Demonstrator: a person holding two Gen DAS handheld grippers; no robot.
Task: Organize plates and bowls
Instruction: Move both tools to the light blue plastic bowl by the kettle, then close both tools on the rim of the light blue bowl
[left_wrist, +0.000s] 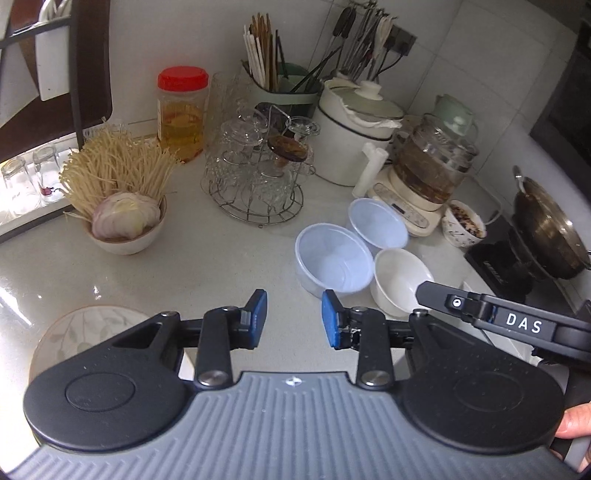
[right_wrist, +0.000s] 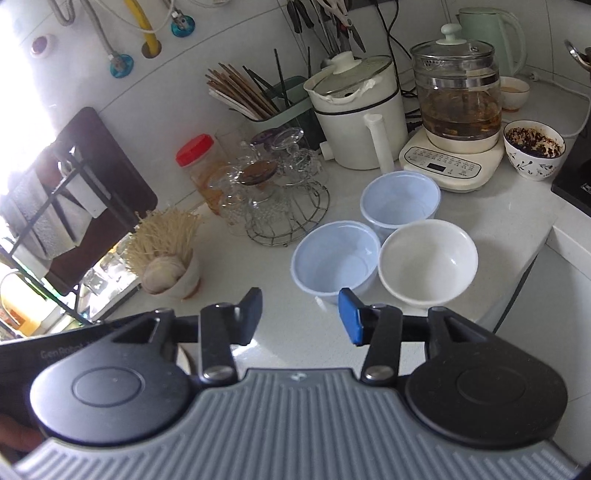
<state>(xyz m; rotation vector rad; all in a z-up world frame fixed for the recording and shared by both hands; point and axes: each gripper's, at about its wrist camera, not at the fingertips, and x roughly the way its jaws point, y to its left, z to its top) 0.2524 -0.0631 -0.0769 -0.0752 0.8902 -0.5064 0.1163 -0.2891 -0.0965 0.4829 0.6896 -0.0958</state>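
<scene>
Two pale blue plastic bowls (left_wrist: 334, 258) (left_wrist: 376, 221) and a white ceramic bowl (left_wrist: 400, 278) stand together on the white counter. In the right wrist view the near blue bowl (right_wrist: 336, 258), the far blue bowl (right_wrist: 400, 201) and the white bowl (right_wrist: 428, 260) lie just ahead. My left gripper (left_wrist: 293, 317) is open with nothing between its pads, just short of the near blue bowl. My right gripper (right_wrist: 301, 314) is open and holds nothing, in front of the same bowl. A leaf-patterned plate (left_wrist: 86, 330) lies under the left gripper's left side.
A bowl with noodles and a cut onion (left_wrist: 123, 218), a wire rack of glasses (left_wrist: 258, 173), a red-lidded jar (left_wrist: 181, 114), a white pot (left_wrist: 351, 129), a glass kettle on its base (left_wrist: 428, 173), a patterned bowl (left_wrist: 463, 221) and a wok (left_wrist: 546, 236) crowd the counter.
</scene>
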